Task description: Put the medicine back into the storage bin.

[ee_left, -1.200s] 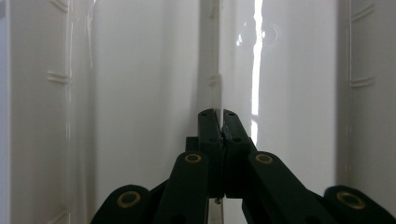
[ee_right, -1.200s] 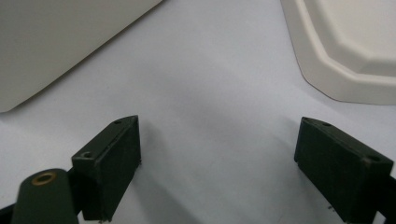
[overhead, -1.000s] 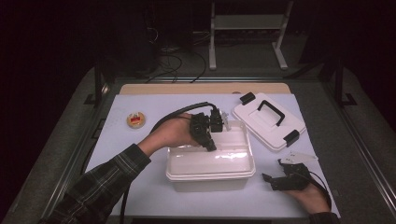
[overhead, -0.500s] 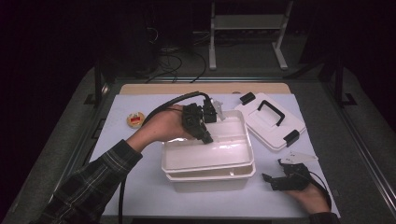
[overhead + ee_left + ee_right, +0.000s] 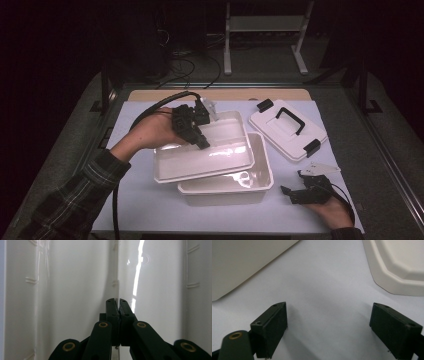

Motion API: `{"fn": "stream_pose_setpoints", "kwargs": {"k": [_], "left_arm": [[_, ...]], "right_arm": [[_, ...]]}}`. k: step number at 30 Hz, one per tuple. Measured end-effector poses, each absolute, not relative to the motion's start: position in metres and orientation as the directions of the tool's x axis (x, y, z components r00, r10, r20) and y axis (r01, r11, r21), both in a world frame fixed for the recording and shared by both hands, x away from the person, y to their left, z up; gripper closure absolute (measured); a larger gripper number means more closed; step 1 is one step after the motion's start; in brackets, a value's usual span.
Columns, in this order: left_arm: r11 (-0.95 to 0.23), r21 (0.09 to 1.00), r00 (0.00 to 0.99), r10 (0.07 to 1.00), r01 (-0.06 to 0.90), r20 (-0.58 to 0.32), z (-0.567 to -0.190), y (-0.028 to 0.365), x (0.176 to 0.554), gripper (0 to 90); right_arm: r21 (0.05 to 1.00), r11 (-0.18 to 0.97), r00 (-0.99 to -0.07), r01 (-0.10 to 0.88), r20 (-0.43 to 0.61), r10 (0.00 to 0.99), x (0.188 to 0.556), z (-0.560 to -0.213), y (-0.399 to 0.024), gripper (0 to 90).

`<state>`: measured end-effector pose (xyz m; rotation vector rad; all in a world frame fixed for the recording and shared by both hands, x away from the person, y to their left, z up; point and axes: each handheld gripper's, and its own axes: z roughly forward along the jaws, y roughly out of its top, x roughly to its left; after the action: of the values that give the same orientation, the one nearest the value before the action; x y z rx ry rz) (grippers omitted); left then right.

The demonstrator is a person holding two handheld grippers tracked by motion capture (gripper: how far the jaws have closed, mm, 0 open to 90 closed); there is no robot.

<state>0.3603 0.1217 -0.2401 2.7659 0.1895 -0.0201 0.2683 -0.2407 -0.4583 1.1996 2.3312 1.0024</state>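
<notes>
The middle of the table [image 5: 150, 210] is taken by a white bin [image 5: 235, 187], with a shallow white tray [image 5: 200, 155] held tilted above it by the left gripper [image 5: 202, 142], covering much of the bin's opening. A white lid [image 5: 287, 127] blocks the far right. Bare sheet lies open along the near-left edge, and between the bin and the lid, where the right gripper [image 5: 290, 192] rests with jaws spread.

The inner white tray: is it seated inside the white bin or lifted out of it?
Lifted out. The inner white tray hangs tilted above the white bin, offset to its left, with the left gripper clamped shut on its thin wall.
</notes>
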Motion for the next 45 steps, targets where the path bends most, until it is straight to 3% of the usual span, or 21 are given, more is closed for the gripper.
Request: {"fn": "stream_pose_setpoints", "kwargs": {"k": [26, 45], "left_arm": [[-0.862, 0.358, 0.926, 0.377, 0.358, -0.018, -0.231, 0.248, 0.359, 88.7], [-0.777, 0.343, 0.837, 0.546, 0.527, -0.050, -0.281, 0.324, 0.351, 88.7]], "right_arm": [[0.717, 0.398, -0.590, 0.572, 0.023, 0.807, 0.268, -0.458, -0.241, 14.0], [0.717, 0.395, -0.588, 0.574, 0.025, 0.808, 0.268, -0.458, -0.241, 14.0]]}}
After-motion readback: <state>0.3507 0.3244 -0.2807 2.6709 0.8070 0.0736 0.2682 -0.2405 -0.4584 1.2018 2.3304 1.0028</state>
